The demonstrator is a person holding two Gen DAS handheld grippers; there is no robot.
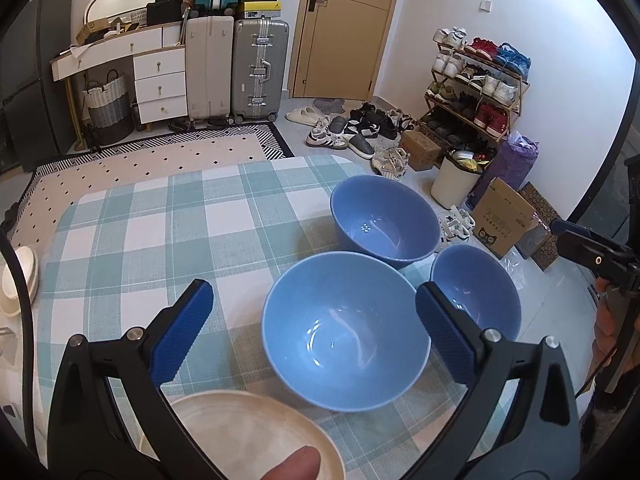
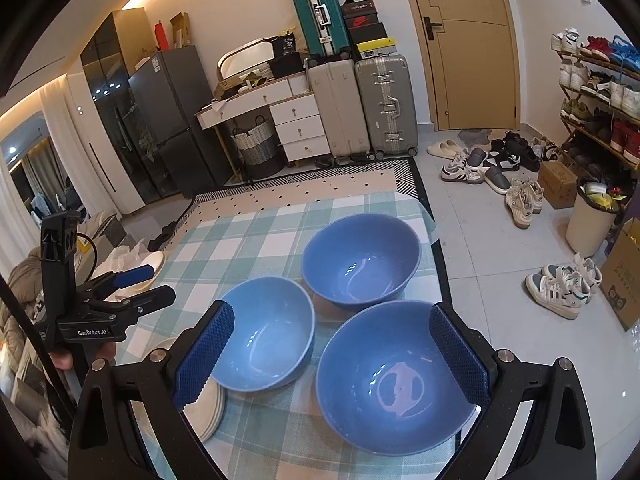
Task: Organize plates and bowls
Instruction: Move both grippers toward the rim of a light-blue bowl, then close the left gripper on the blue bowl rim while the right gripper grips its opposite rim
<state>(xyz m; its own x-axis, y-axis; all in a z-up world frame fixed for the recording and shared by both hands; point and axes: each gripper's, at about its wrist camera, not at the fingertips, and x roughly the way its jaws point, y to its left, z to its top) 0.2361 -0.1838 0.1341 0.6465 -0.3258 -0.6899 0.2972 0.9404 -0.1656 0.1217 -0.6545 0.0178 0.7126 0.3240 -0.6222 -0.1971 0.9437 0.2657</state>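
Observation:
Three blue bowls stand close together on a checked tablecloth (image 1: pixel 160 240). In the left wrist view my open left gripper (image 1: pixel 314 312) hovers over the near bowl (image 1: pixel 344 332), with the far bowl (image 1: pixel 384 220) behind and the right bowl (image 1: pixel 492 292) beside it. A cream plate (image 1: pixel 256 436) lies below the gripper. In the right wrist view my open right gripper (image 2: pixel 330 344) hovers above the right bowl (image 2: pixel 396 380), beside the left bowl (image 2: pixel 268 332) and the far bowl (image 2: pixel 360 260). The left gripper (image 2: pixel 148 284) shows at left, open, above stacked cream plates (image 2: pixel 208 408).
More white dishes (image 1: pixel 16 280) sit at the table's left edge. The right table edge runs just past the bowls, with shoes (image 2: pixel 560 284), a bin (image 2: pixel 592 224) and boxes on the floor. Suitcases (image 2: pixel 384 104), drawers and a fridge stand behind.

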